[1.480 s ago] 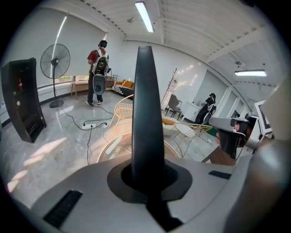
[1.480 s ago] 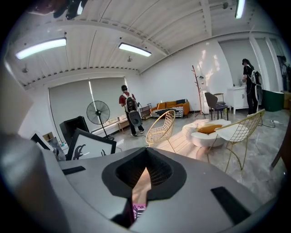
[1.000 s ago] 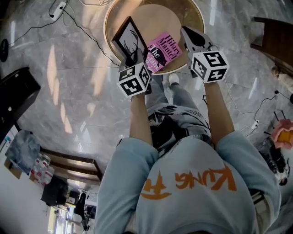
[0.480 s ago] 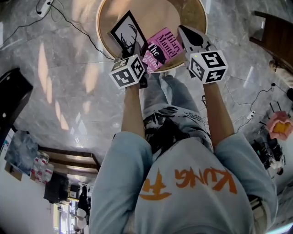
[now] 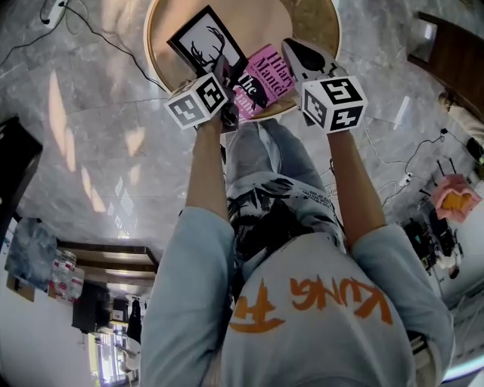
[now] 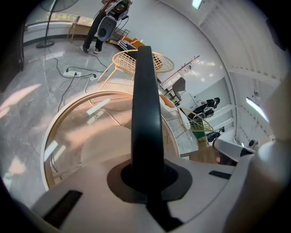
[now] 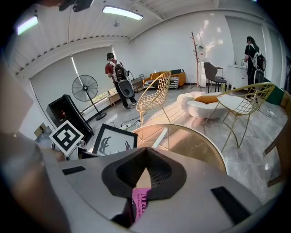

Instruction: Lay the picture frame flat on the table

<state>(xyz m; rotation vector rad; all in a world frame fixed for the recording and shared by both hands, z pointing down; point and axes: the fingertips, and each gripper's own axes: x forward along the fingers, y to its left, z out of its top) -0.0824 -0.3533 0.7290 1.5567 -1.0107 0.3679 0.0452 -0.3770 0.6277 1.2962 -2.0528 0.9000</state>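
Black-rimmed, the picture frame point(image 5: 206, 39) was held tilted over the table point(image 5: 261, 19), its near edge pinched in the left gripper point(image 5: 224, 87), long axis running away from it; the right gripper point(image 5: 291, 49) was pressed shut, empty.

Table point(image 5: 257, 19) far rim cropped; book point(image 5: 263, 74) partly hidden.

Black picture frame point(image 6: 145, 113) edge-on in the left gripper point(image 6: 148, 178), round table point(image 6: 57, 128) beyond.
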